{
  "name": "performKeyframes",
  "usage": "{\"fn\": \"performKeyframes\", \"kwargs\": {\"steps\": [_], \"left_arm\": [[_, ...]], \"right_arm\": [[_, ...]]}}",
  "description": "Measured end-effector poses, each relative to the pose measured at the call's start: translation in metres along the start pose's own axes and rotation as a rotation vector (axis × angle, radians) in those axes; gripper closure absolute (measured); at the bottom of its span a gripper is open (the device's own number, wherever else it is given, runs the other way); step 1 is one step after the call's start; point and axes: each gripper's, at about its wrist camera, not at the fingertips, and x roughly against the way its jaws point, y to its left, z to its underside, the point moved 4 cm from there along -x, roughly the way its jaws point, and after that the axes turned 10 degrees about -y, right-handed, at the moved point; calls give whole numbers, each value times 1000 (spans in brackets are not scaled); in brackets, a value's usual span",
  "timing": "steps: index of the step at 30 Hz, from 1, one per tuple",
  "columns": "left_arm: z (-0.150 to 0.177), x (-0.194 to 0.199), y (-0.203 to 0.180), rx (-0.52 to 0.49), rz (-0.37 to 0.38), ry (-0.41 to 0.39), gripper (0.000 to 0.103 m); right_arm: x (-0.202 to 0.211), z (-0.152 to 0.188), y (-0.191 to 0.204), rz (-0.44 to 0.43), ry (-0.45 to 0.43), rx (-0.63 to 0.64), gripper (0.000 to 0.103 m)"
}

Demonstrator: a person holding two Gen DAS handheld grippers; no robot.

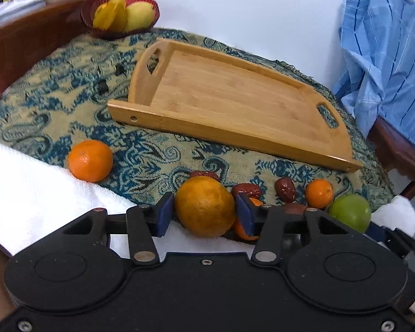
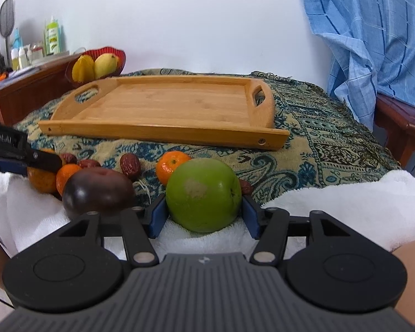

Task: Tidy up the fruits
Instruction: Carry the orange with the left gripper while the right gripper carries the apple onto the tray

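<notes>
Your left gripper [image 1: 204,213] brackets the large orange [image 1: 204,207], its blue pads [image 1: 163,213] at or just off the peel; whether they press yet you cannot tell. Your right gripper [image 2: 204,214] likewise straddles the green apple [image 2: 204,195], with the pads [image 2: 157,214] close against its sides and contact equally unclear. Both fruits sit at the edge of the white towel [image 1: 27,193], in front of the empty bamboo tray [image 2: 163,135], probably their destination. Squeeze until each fruit is firmly pinched across its widest part, then lift straight up so you don't nudge the dark plum [image 2: 96,191], the small mandarin [image 2: 170,167] or the red dates [image 1: 285,189] crowded beside them. The only legible writing is "RobotAI" on the other gripper's body [image 2: 2,135]; the bottle labels [image 2: 52,37] far back are unreadable.
</notes>
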Motion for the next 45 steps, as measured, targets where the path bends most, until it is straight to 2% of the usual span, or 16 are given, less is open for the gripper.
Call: {"fn": "performKeyframes", "kwargs": {"steps": [3, 6, 11, 18, 22, 29, 34, 45], "left_arm": [[0, 8, -8, -63, -25, -48, 57], [-4, 15, -12, -85, -25, -88, 57], [-14, 16, -15, -106, -33, -110, 57], [-24, 11, -12, -102, -29, -114, 57], [-24, 11, -11, -99, -24, -113, 57], [-23, 9, -9, -95, -23, -105, 57], [-25, 10, -7, -90, -16, -109, 57], [-48, 15, -8, -93, 2, -155, 57]], "right_arm": [[5, -4, -1, 1, -37, -9, 43], [10, -12, 0, 5, -80, -3, 44], [7, -21, 0, 12, -98, -10, 44], [-7, -17, 4, 26, -36, 22, 46], [-3, -12, 13, 33, -42, 92, 46], [-9, -9, 15, 58, 5, 124, 41], [-8, -13, 11, 50, 18, 90, 45], [-8, -57, 1, 11, -85, -21, 46]]}}
